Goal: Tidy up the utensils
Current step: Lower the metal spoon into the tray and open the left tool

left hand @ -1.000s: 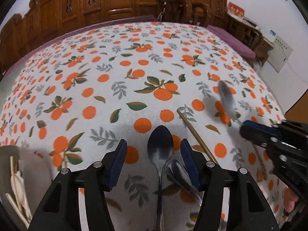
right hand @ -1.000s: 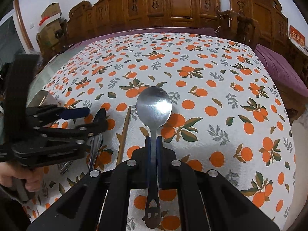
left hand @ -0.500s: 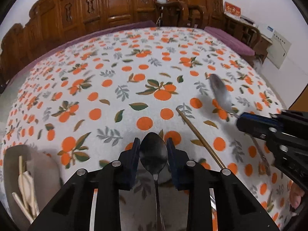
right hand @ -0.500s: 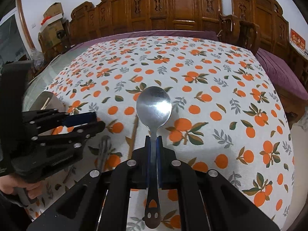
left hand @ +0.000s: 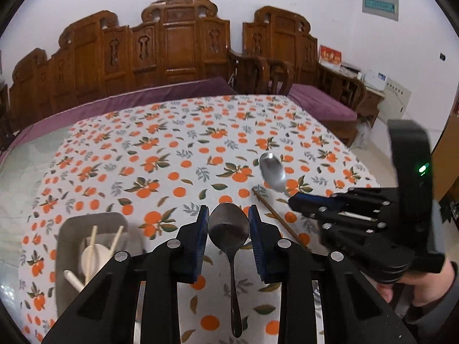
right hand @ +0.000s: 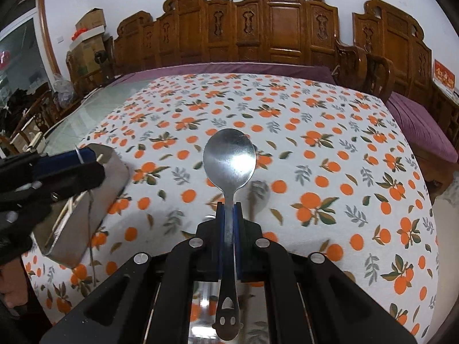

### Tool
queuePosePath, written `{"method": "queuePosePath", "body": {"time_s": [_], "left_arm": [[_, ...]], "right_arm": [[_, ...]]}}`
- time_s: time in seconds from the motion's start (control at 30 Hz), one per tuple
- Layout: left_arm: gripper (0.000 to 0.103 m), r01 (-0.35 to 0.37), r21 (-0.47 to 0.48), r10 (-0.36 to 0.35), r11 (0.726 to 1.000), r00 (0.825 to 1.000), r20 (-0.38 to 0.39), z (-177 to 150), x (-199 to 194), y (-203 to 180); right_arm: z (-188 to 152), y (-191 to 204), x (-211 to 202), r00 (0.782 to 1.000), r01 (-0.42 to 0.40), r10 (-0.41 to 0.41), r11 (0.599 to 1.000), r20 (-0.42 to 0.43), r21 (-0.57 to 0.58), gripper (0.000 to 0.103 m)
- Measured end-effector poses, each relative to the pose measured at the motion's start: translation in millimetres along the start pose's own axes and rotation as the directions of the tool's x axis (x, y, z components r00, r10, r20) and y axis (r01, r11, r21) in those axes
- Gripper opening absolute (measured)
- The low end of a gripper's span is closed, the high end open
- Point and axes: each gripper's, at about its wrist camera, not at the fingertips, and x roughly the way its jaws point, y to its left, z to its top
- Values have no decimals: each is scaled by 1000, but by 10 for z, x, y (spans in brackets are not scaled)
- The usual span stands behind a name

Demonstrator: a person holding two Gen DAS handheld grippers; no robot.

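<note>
My left gripper [left hand: 228, 215] is shut on the bowl of a steel spoon [left hand: 229, 229], whose handle hangs toward the camera above the tablecloth. My right gripper [right hand: 229, 209] is shut on the handle of a second steel spoon [right hand: 229, 157], bowl pointing forward and up. In the left wrist view the right gripper [left hand: 292, 199] hovers at the right with its spoon [left hand: 272, 169]. The right wrist view shows the left gripper [right hand: 86, 157] at the left, above a grey tray [right hand: 114, 172]. That grey tray [left hand: 66, 229] holds pale chopsticks [left hand: 91, 246] and a white spoon.
One brown chopstick [left hand: 275, 218] lies on the orange-print tablecloth [left hand: 172, 157] just right of the left gripper. Carved wooden chairs [right hand: 272, 28] line the table's far side. A hand [left hand: 424, 289] holds the right gripper.
The left gripper's jaws shut on the spoon's bowl and lifted it off the cloth. Both grippers rose and tilted up. The tray came further into both views.
</note>
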Motion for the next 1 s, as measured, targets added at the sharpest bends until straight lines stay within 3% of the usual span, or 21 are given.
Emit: {"method": "queuePosePath", "body": {"time_s": [0.27, 0.5, 0.77, 1.0], "left_arm": [[26, -17, -2, 17, 1000, 998, 54, 58, -476, 281], [26, -76, -2, 76, 997, 995, 59, 18, -699, 713], [26, -132, -42, 132, 990, 991, -21, -211, -518, 1225], [26, -128, -82, 121, 988, 989, -88, -481, -268, 1384]], "right_arm": [[38, 368, -138, 999, -20, 22, 999, 39, -42, 7], [60, 632, -241, 997, -46, 51, 996, 64, -77, 7], [61, 869, -235, 995, -68, 76, 990, 60, -125, 7], [30, 985, -179, 996, -73, 81, 986, 43, -148, 7]]}}
